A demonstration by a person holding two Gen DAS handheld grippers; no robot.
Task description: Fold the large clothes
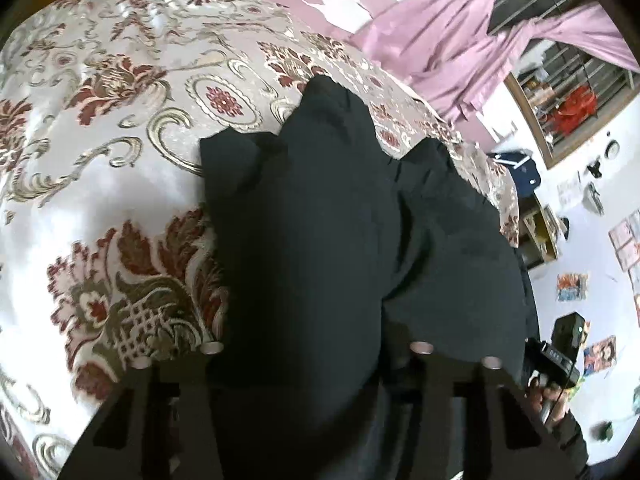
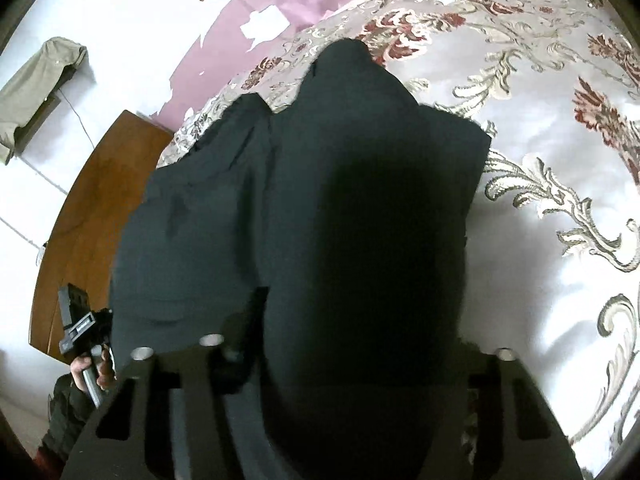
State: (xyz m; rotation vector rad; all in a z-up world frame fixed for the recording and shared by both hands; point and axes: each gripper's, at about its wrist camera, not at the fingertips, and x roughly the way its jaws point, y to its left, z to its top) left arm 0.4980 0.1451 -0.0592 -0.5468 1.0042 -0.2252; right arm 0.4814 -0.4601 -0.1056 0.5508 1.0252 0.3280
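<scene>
Black garment (image 1: pixel 320 216) draped over both grippers, above the floral bedspread (image 1: pixel 100 128).

Left gripper (image 1: pixel 316 364): cloth hangs over the finger bases and hides the tips, can't tell if the claw is spread or pinching. Right gripper (image 2: pixel 320 360): same, dark fabric (image 2: pixel 360 220) covers the whole finger gap, claw state unreadable. The garment runs from the grippers out across the bed, far end bunched in peaks near the bed edge. Each wrist view shows the other gripper off to the side with the person's hand on its handle: right one (image 1: pixel 560 356), left one (image 2: pixel 82 328). Pink curtain (image 1: pixel 460 40) at a barred window, wooden board (image 2: pixel 88 216) beside the bed, posters (image 1: pixel 572 286) on the white wall, print too small to read. No legible labels or brands.
</scene>
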